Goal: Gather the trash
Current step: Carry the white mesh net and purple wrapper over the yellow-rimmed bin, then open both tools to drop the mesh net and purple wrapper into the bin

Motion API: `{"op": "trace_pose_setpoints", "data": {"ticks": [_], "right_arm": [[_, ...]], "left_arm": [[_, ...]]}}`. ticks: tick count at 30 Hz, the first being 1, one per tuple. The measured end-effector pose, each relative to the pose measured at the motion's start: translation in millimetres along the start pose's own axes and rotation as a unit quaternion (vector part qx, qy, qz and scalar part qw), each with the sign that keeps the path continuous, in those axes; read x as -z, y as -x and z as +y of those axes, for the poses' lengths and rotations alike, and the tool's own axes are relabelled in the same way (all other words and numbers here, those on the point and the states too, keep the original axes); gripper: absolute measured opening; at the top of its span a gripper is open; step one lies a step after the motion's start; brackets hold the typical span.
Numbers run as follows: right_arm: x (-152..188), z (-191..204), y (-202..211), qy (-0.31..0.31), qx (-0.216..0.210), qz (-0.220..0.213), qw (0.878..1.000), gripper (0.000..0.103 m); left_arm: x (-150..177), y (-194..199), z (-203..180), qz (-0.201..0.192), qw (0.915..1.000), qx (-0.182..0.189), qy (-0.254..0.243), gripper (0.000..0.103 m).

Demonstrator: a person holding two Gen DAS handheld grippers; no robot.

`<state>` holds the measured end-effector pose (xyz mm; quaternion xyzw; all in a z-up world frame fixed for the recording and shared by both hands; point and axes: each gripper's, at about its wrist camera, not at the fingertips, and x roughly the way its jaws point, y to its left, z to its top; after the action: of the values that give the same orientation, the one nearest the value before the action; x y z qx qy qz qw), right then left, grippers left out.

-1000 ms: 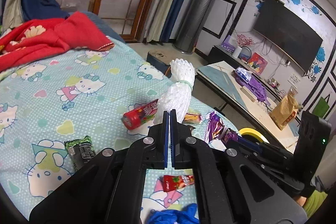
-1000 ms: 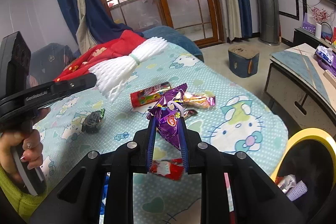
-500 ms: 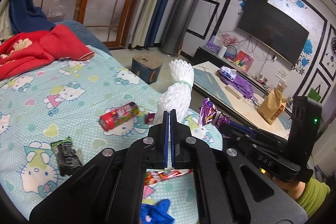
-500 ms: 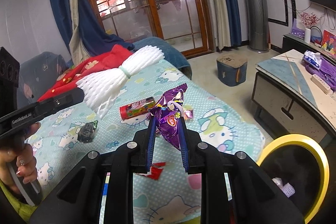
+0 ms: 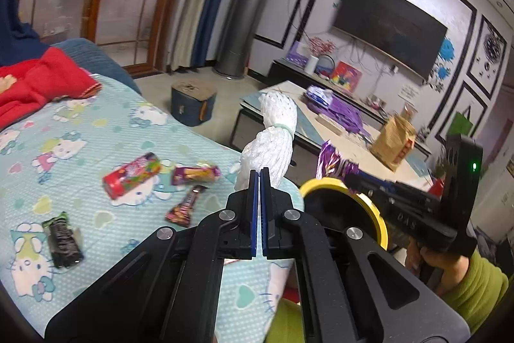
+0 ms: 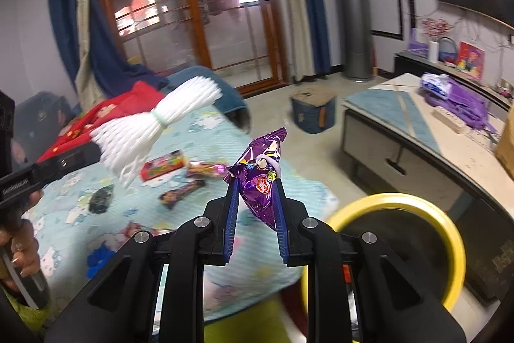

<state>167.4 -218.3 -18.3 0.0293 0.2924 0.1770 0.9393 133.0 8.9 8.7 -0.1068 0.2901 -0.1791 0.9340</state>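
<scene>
Carrying risk: left hand-held gripper clenched on only the foam net's tail, right hand-held gripper grasping the slick purple wrapper; either could slip before the yellow-rimmed bin just beside them.

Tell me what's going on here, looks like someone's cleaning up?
A person is clearing trash off a bed with two handheld grippers. The left gripper is shut on a white foam net, the right gripper holds a purple snack wrapper near a yellow-rimmed bin. A red can and several wrappers remain on the sheet.
</scene>
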Motion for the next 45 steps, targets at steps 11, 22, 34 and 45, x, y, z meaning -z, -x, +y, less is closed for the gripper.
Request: {"op": "trace_pose_setpoints", "data": {"ticks": [11,22,34,45], "right_arm": [[8.9,-67.0,21.2,-0.06,0.058,-0.019,0.996,0.02],[23.7,-123.1,31.5,-0.109,0.118,-0.015,0.987,0.02],[46.3,-162.6,38.8,-0.136,0.164,0.003,0.977,0.02],[63.8,-194.9,26.2,-0.156,0.174,0.04,0.972,0.02]], "left_arm": [[2.9,-34.2,-45.3,0.032,0.998,0.035,-0.042,0.0],[17.3,-71.8,-86.0,0.072,0.9921,0.066,-0.078,0.0],[40.6,-121.3,-126.7,0.128,0.9794,0.098,-0.121,0.0],[67.8,-156.8,-143.8,0.171,0.9686,0.11,-0.142,0.0]]}}
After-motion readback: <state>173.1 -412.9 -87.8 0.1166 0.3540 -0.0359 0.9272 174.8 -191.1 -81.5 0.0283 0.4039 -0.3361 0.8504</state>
